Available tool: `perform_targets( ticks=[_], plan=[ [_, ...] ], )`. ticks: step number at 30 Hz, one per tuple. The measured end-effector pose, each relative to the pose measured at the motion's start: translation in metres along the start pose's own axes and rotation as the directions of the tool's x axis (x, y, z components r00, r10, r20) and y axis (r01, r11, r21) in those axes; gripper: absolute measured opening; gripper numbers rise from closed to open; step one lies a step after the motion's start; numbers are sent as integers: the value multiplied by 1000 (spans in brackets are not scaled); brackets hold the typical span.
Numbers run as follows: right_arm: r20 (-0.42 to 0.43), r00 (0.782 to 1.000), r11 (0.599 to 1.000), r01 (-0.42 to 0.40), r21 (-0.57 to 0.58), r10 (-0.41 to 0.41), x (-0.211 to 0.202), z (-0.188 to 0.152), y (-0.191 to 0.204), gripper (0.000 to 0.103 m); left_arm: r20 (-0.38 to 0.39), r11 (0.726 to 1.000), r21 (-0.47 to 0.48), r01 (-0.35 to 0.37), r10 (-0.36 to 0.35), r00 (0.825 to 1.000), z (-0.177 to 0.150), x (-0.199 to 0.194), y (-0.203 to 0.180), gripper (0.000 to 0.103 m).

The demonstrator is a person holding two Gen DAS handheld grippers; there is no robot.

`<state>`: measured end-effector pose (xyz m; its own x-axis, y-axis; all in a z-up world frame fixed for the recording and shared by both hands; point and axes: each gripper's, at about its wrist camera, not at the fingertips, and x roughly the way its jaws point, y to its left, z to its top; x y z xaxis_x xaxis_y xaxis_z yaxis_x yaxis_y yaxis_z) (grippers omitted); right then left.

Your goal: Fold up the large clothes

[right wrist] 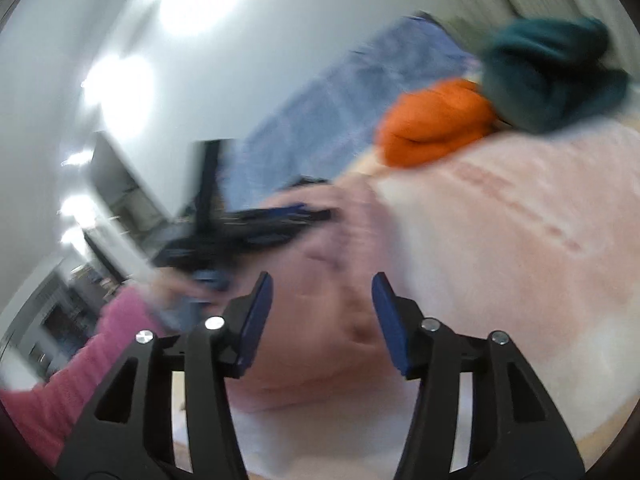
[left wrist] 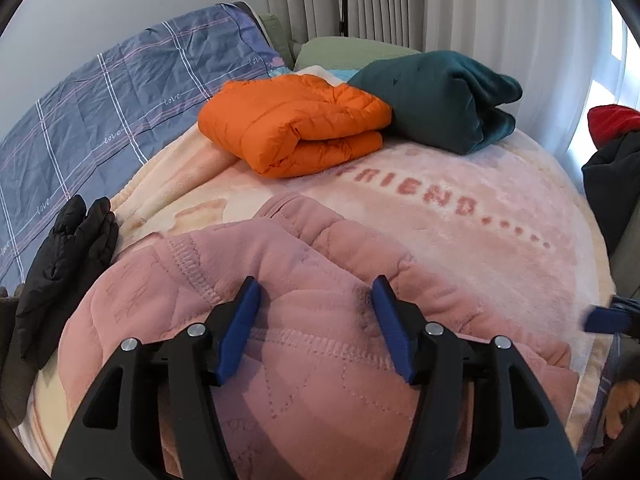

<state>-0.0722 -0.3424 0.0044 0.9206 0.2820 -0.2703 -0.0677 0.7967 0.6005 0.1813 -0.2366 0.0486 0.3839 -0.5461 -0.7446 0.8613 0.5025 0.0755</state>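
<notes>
The pink quilted garment (left wrist: 288, 320) lies bunched on the blanket (left wrist: 460, 220) at the near edge of the bed. The left gripper (left wrist: 316, 312) hangs over it with jaws apart, holding nothing; the right gripper (right wrist: 322, 316) is likewise spread and empty, though its view is blurred. The orange jacket (left wrist: 296, 124) and green sweater (left wrist: 440, 96) sit folded farther back, likely to keep this space free.

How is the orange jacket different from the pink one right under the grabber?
The orange jacket is puffy and shiny; the pink garment looks soft and fuzzy with stitched lines. The orange jacket is folded into a neat bundle at the far side of the bed; the pink garment lies in a rounded heap close by, under the left gripper, whose jaws stand open. Both rest on the pale blanket.
</notes>
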Motion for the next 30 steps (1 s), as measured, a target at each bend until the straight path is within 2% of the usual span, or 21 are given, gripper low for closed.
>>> perform_targets(
  ticks=[2, 3, 4, 5, 6, 7, 9, 12, 18, 20, 22, 24, 26, 28, 30],
  plan=[
    [-40, 998, 999, -40, -24, 39, 13, -3, 8, 46, -5, 1000, 13, -9, 9, 1000, 1, 2, -4, 61],
    [-73, 997, 999, 14, -40, -17, 26, -7, 9, 45, -7, 1000, 20, -15, 15, 1000, 1, 3, -5, 62],
    [-103, 991, 995, 81, -50, -86, 38, -10, 6, 34, -7, 1000, 22, -17, 17, 1000, 1, 3, -5, 62],
    [-152, 970, 981, 184, -62, -192, 56, -17, -3, 17, -7, 1000, 19, -14, 15, 1000, 1, 3, -5, 63],
    [-177, 956, 972, 226, -61, -233, 64, -25, -9, 16, -14, 999, 26, -18, 18, 1000, 1, 5, -7, 64],
    [-191, 952, 970, 235, -55, -241, 68, -29, -15, 16, -19, 999, 41, -30, 31, 999, 0, 8, -11, 65],
    [-212, 937, 960, 274, -50, -279, 68, -32, -15, 15, -29, 990, 98, -104, 108, 994, 0, 21, -25, 68],
    [-194, 924, 944, 318, -89, -330, 70, -36, -9, 15, -47, 982, 127, -138, 145, 988, 4, 28, -33, 70],
    [-216, 931, 955, 280, -92, -294, 72, -32, -11, 15, 28, 983, 121, -141, 139, 990, -3, 2, -30, 70],
    [-215, 932, 955, 275, -107, -293, 68, -33, -9, 15, 58, 987, 113, -114, 107, 992, -2, -17, -29, 70],
    [-212, 931, 953, 279, -116, -298, 68, -32, -9, 15, 109, 997, 56, -57, 51, 993, -3, -51, -15, 71],
    [-212, 933, 956, 273, -112, -291, 69, -31, -10, 16, 146, 998, 4, -64, 63, 987, -6, -75, 4, 71],
    [-213, 935, 957, 266, -113, -285, 68, -31, -10, 15, 160, 993, -68, -97, 107, 981, -13, -96, 29, 67],
    [-213, 936, 959, 260, -113, -279, 70, -30, -12, 16, 149, 984, -153, -88, 111, 983, -26, -110, 61, 33],
    [-211, 937, 959, 258, -115, -278, 70, -30, -12, 16, 122, 972, -229, -60, 90, 988, -41, -112, 89, 21]
  ],
)
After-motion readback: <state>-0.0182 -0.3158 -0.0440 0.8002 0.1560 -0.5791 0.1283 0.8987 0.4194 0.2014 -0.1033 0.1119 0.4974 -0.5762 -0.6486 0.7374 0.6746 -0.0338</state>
